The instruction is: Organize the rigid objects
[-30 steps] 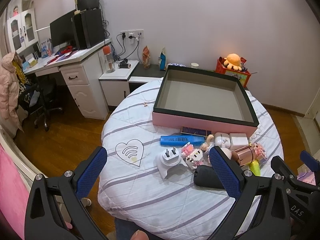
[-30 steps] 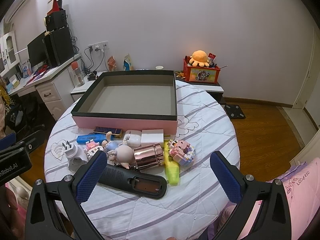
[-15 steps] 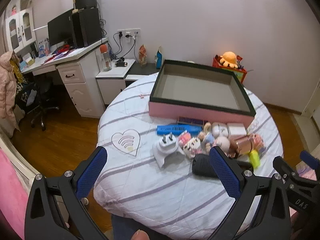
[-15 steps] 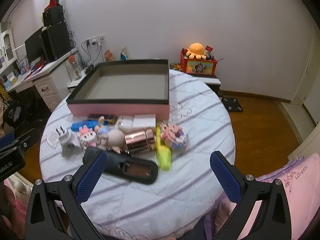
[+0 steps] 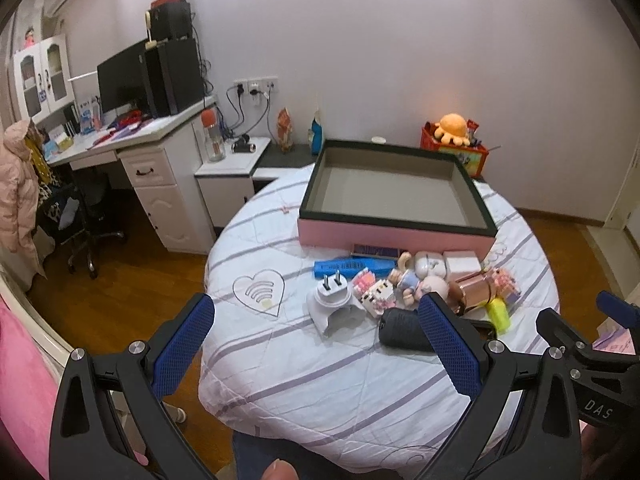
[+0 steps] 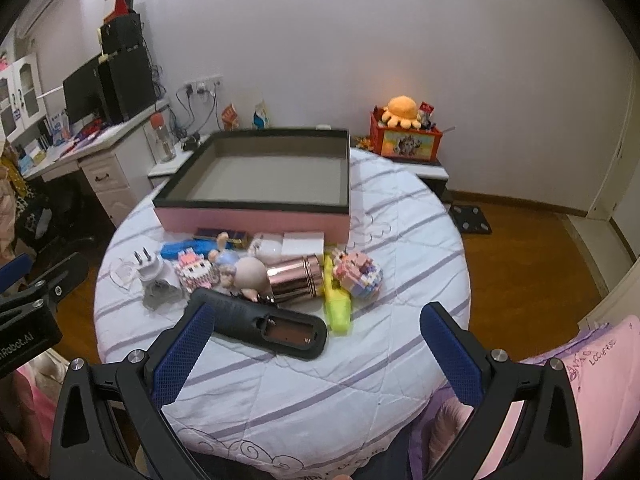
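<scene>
Right wrist view first: ahead of my right gripper (image 6: pixel 316 344) lies the round desk (image 6: pixel 408 240) under its striped white cloth, and at its far side the big pink box (image 6: pixel 256 218) with the dark rim, nothing inside it. Between that box and me sits the heap to be sorted. Largest of it is the black remote (image 6: pixel 260 320) with its battery bay uncovered; it lies nearest my right gripper, just beyond my left finger (image 6: pixel 180 356), long axis running left to right and slanting slightly toward me at its right end. Behind it are the rose-gold canister (image 6: pixel 296 280) on its side, the yellow highlighter (image 6: pixel 338 300) pointing away from me, and the pink block figure (image 6: pixel 358 272) further right. My right gripper stands wide apart, holding nothing.

My left gripper (image 5: pixel 316 352) is also spread wide and bare. From it the white plug adapter (image 5: pixel 334 300) sits ahead, and the blue marker (image 5: pixel 352 269) beyond that. I judge the remote suits my right gripper, pinched across its narrow width.
</scene>
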